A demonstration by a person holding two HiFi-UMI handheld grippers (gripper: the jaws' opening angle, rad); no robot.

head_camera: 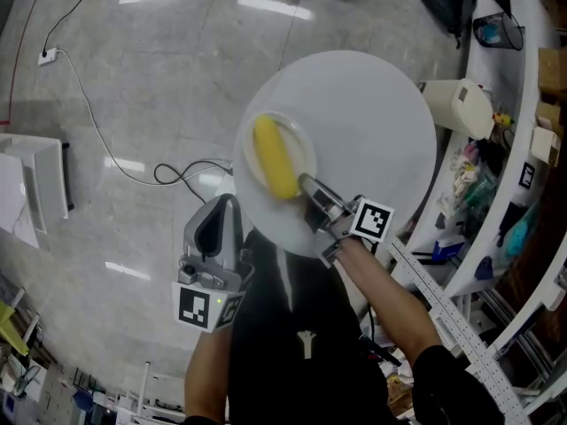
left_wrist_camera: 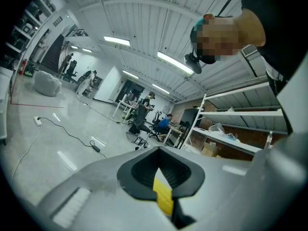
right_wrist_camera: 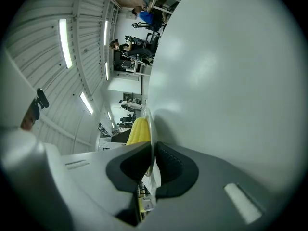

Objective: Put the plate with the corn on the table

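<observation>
In the head view, the round white bench (head_camera: pixel 372 104) fills the middle. The plate (head_camera: pixel 297 140) sits over the bench's left part, close to the rim, with the corn (head_camera: pixel 275 168) lying lengthwise on it. The right gripper (head_camera: pixel 306 187) reaches in from below and has the plate's near edge. The left gripper (head_camera: pixel 225 209) hangs back by the body over the floor (head_camera: pixel 133 78), well apart from the plate.

In the left gripper view, the left gripper (left_wrist_camera: pixel 161 170) has its jaws together and holds nothing.

In the right gripper view, the right gripper (right_wrist_camera: pixel 151 160) has its jaws closed on the thin rim of the plate (right_wrist_camera: pixel 150 129), seen edge-on. The corn (right_wrist_camera: pixel 138 130) is just beyond one pad, and the bench top (right_wrist_camera: pixel 231 81) is close beside the plate. I cannot tell whether the plate touches it yet.

The risk lies in that one-sided pinch. The rim is thin and smooth, so the plate could pivot in the jaws and let the corn roll off. Letting go before the base lies flat would drop it. Setting it this near the bench's rim could leave it overhanging and tipping.
</observation>
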